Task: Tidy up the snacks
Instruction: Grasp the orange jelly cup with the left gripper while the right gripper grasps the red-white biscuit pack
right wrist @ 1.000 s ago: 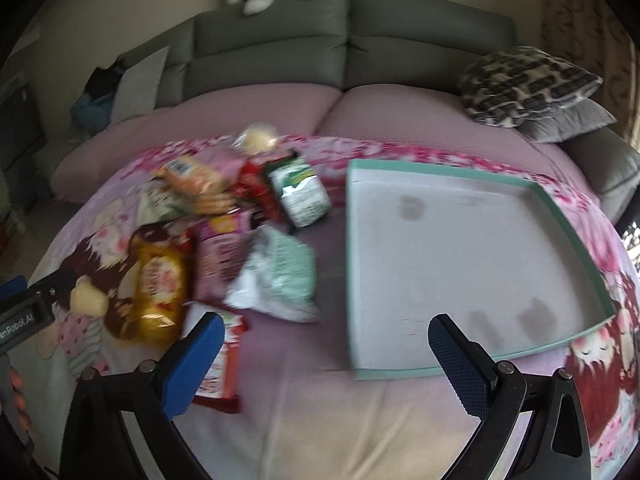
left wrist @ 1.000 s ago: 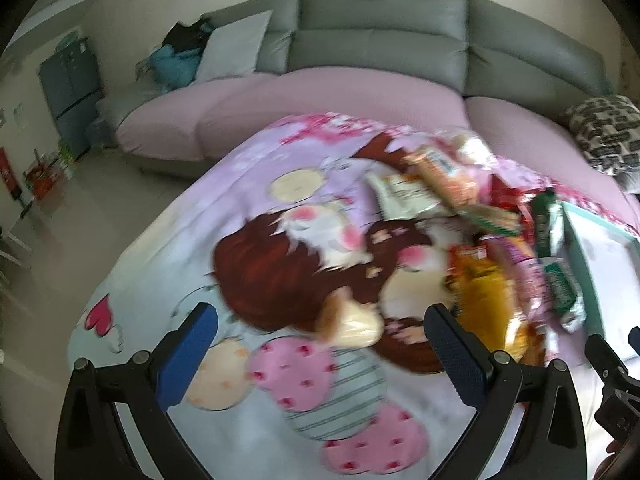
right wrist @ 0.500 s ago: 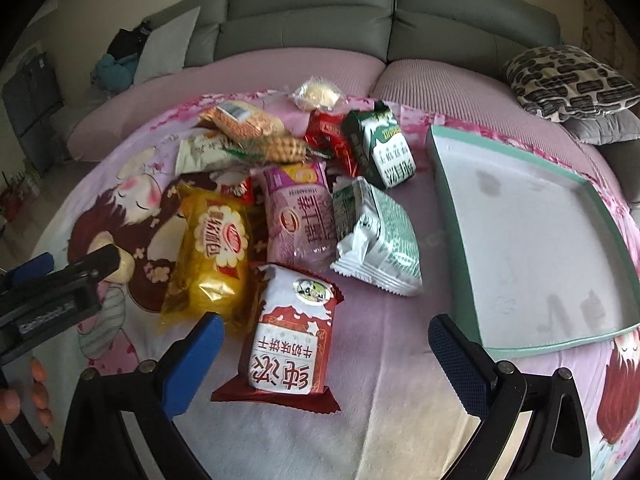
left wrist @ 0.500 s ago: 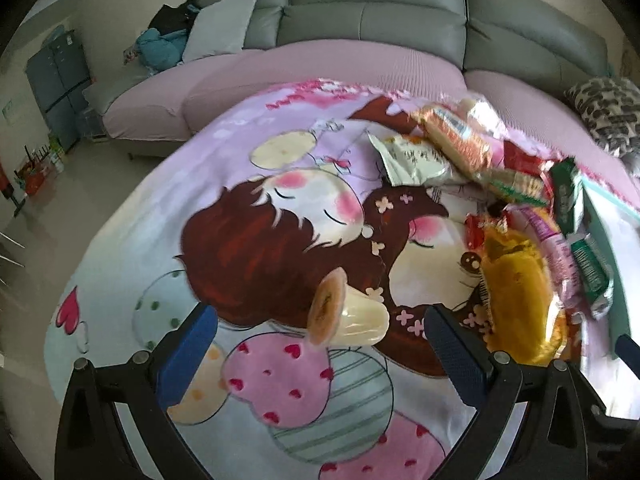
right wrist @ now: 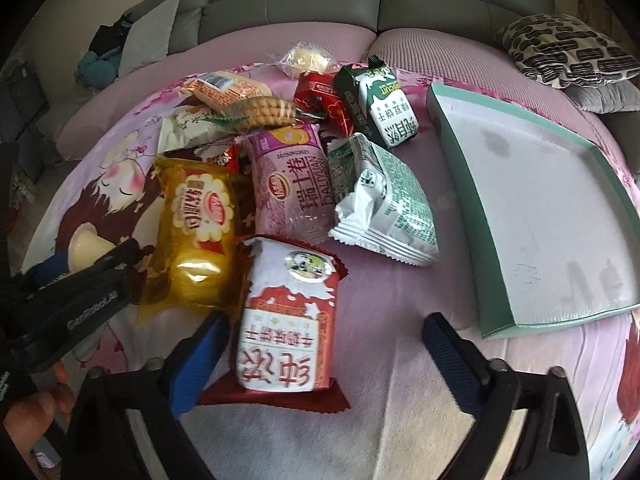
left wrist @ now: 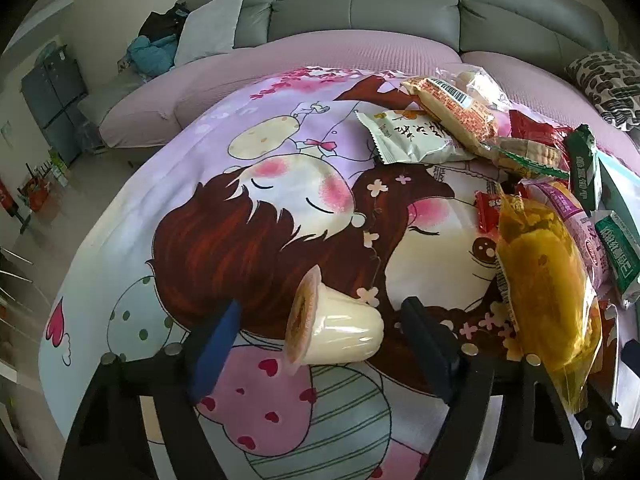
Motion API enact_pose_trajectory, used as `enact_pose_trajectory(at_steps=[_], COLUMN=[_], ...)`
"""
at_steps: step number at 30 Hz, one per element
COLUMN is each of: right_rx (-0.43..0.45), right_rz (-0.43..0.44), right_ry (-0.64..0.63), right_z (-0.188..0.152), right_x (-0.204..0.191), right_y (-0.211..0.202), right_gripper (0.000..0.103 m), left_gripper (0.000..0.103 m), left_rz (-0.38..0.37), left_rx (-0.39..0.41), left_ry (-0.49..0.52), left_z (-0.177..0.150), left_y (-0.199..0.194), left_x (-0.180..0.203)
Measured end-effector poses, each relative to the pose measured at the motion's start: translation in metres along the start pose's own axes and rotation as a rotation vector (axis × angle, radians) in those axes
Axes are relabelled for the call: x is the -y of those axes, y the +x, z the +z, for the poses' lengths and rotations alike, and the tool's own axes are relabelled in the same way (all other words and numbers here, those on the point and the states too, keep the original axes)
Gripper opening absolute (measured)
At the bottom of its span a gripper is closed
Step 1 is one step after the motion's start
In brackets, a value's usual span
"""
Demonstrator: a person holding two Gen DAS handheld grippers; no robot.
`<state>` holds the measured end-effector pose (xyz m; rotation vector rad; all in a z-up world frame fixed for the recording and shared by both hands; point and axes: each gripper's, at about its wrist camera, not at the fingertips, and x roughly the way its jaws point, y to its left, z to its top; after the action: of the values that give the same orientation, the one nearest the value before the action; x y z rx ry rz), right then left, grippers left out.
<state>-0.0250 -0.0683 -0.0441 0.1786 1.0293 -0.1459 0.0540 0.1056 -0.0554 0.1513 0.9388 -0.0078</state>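
Cartoon-print cloth (left wrist: 240, 240) covers the table; grey sofa (left wrist: 360, 4) behind.

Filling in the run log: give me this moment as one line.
left gripper: closing, pudding cup between pads, untouched | right gripper: closing, red-white packet between pads | tray: holds no snacks

Past the right gripper's (right wrist: 320, 344) far-right finger, the green-rimmed tray (right wrist: 456, 184) runs off the frame's right edge. The small red packet (right wrist: 229, 157) lies mostly buried under the purple pack (right wrist: 292, 184) — print unreadable. The left gripper's (right wrist: 76, 268) fingertips sit hidden — behind its own body.
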Motion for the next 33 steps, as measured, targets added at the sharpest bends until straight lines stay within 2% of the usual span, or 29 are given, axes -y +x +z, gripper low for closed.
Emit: enact_pose_trajectory(at_steps=[2, 4, 7, 22, 33], right_rx=[0.008, 0.014, 0.01, 0.044, 0.07], right_rz=[0.021, 0.044, 0.063, 0.056, 0.049], right_ry=[-0.002, -0.005, -0.007, 0.004, 0.015], right_z=[0.001, 0.001, 0.003, 0.005, 0.006], right_x=[-0.002, -0.004, -0.008, 0.002, 0.008], right_y=[-0.002, -0.003, -0.002, -0.014, -0.023], right_gripper=[0.084, 0.067, 0.048, 0.047, 0.047], left_gripper=[0.052, 0.044, 0.044, 0.039, 0.039], left_rz=[-0.008, -0.018, -0.022, -0.052, -0.074], left_rx=[0.006, 0.004, 0.005, 0.035, 0.051], left_ry=[-0.003, -0.002, 0.003, -0.01, -0.021], left_z=[0.0, 0.0, 0.0, 0.002, 0.003], left_y=[-0.002, -0.003, -0.003, -0.019, -0.027], left_x=[0.0, 0.0, 0.002, -0.001, -0.003])
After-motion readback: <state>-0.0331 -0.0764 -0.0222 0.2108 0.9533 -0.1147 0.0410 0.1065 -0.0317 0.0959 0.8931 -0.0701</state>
